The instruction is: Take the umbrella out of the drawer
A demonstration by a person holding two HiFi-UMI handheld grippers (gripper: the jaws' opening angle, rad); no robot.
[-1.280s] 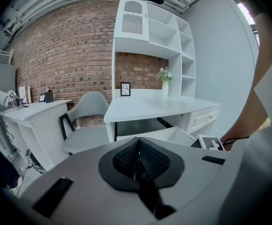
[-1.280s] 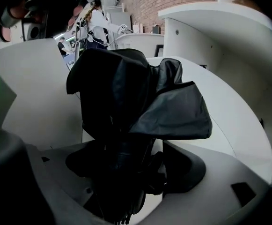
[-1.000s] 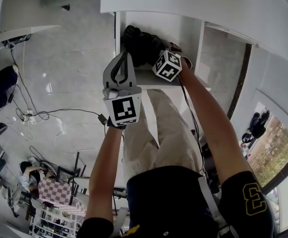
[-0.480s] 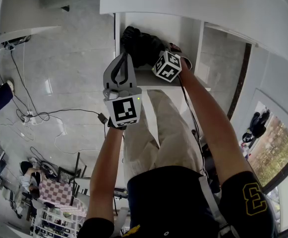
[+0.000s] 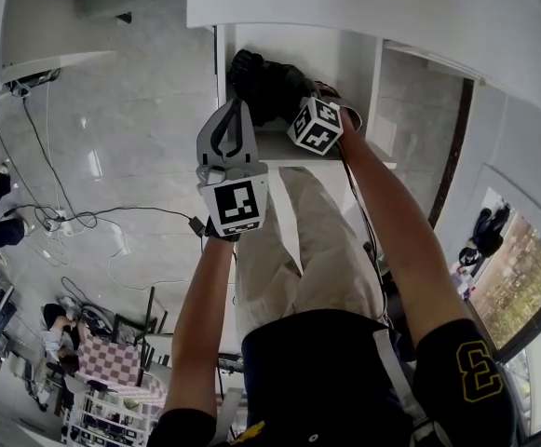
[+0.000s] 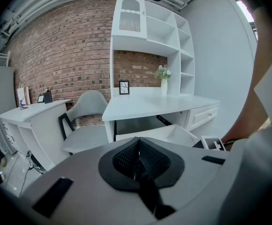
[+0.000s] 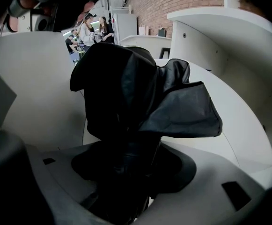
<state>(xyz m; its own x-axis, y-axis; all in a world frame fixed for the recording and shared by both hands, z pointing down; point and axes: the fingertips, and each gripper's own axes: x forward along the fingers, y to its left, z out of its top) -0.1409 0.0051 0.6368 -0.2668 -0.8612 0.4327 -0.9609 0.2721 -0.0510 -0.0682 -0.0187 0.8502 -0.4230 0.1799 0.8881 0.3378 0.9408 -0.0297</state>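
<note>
**Head view, left to right:** The left gripper [image 5: 236, 110] hangs over the pale tiled floor [image 5: 130, 91], just outside the left wall of the open white drawer [image 5: 284, 145]. Its jaws are pressed together on nothing. To its right, the right gripper [image 5: 287, 101] reaches down into that drawer under the white desk top [image 5: 363, 7]. Its marker cube sits tilted just beside a folded black fabric umbrella [image 5: 263, 80]. Only this view takes in both bare arms and the loose black cables [image 5: 84, 220] trailing across the floor.

**Left gripper view:** This view alone opens up the room. It shows a red brick wall [image 6: 65, 55], a grey shell chair [image 6: 86, 111] and a tall white shelf unit [image 6: 150, 27]. A small vase of flowers [image 6: 163, 74] stands on the desk, and the drawer is pulled out beneath it. The gripper's own ribbed black pads [image 6: 126, 156] meet edge to edge.

**Right gripper view:** Here alone the grip itself shows. The umbrella rises straight out from between the jaws, which have just been closing and now clamp its near end. The dark pads lie against the dark cloth. It is still inside the drawer, with the white floor and curved walls of the drawer around it. Its loose canopy flap spreads to the right. It lies toward the drawer's left end, near the left gripper, which stays outside the drawer.
</note>
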